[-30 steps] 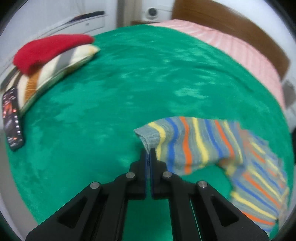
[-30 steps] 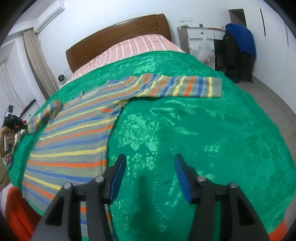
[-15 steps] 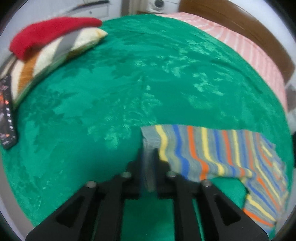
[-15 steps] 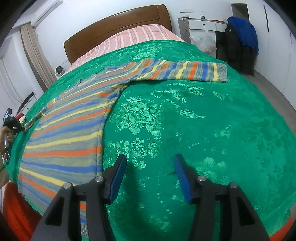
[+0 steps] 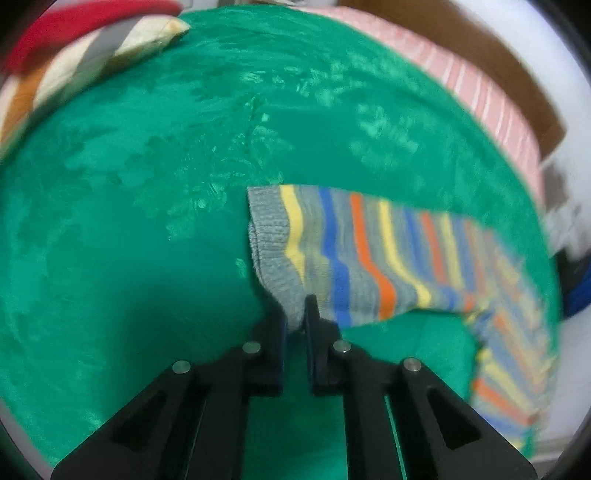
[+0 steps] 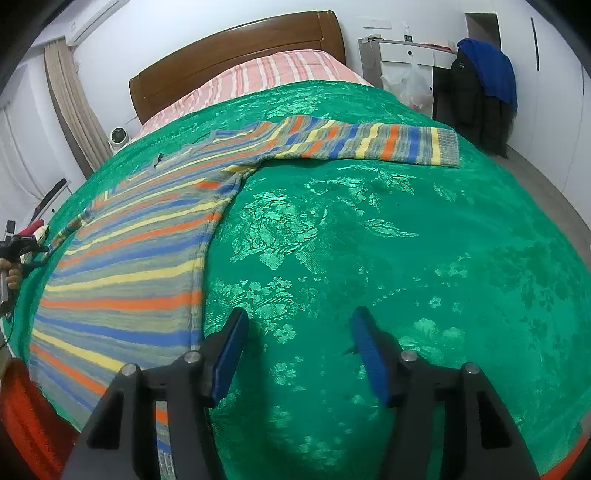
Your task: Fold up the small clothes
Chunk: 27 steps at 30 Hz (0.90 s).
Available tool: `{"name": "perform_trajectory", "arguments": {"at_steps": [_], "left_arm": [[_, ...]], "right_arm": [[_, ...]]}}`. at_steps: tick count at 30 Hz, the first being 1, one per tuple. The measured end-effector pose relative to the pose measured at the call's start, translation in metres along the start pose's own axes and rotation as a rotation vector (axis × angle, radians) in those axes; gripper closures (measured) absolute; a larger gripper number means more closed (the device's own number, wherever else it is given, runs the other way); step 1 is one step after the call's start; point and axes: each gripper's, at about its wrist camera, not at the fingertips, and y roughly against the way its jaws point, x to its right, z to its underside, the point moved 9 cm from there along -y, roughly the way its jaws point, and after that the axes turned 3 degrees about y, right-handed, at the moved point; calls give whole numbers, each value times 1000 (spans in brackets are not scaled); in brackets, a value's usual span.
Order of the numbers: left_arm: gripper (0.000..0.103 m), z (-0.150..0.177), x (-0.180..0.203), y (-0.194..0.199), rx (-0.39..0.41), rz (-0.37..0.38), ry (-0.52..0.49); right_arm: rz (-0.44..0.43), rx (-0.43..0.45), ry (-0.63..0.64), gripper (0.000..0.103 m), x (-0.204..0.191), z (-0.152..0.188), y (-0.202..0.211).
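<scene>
A small striped sweater (image 6: 147,236), grey with blue, orange and yellow bands, lies spread on the green bedspread (image 6: 369,258). Its far sleeve (image 6: 369,144) stretches flat to the right. My left gripper (image 5: 294,310) is shut on the grey cuff of the other sleeve (image 5: 280,240) and holds it out to the left; it shows small at the left edge of the right wrist view (image 6: 22,243). My right gripper (image 6: 299,347) is open and empty, just above the bedspread beside the sweater's right side hem.
A striped pillow (image 5: 85,62) with a red cloth (image 5: 74,22) on it lies at the far left of the bed. A pink striped sheet (image 6: 266,74) and wooden headboard (image 6: 236,48) lie beyond. A cabinet with dark and blue jackets (image 6: 484,85) stands right of the bed.
My left gripper has pulled the sleeve cuff outward, straightening the sleeve. My right gripper has moved forward over the bedspread, still open.
</scene>
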Motion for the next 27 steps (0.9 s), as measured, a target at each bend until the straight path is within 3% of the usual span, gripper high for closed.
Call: {"name": "perform_trajectory", "arguments": {"at_steps": [4, 13, 15, 17, 20, 23, 27], "left_arm": [[97, -16, -16, 13, 30, -124, -55], [97, -13, -28, -5, 18, -206, -59], [92, -12, -30, -3, 18, -198, -38], [71, -9, -31, 4, 15, -186, -32], [55, 3, -27, 29, 50, -181, -82], [43, 34, -9, 63, 82, -119, -162], [35, 111, 45, 101, 66, 55, -322]], "right_arm": [[8, 0, 9, 45, 0, 0, 0], [8, -7, 10, 43, 3, 1, -7], [8, -8, 19, 43, 2, 1, -7], [4, -8, 20, 42, 2, 1, -7], [-2, -6, 15, 38, 3, 0, -5], [15, 0, 2, 36, 5, -4, 1], [-17, -5, 35, 36, -9, -15, 17]]}}
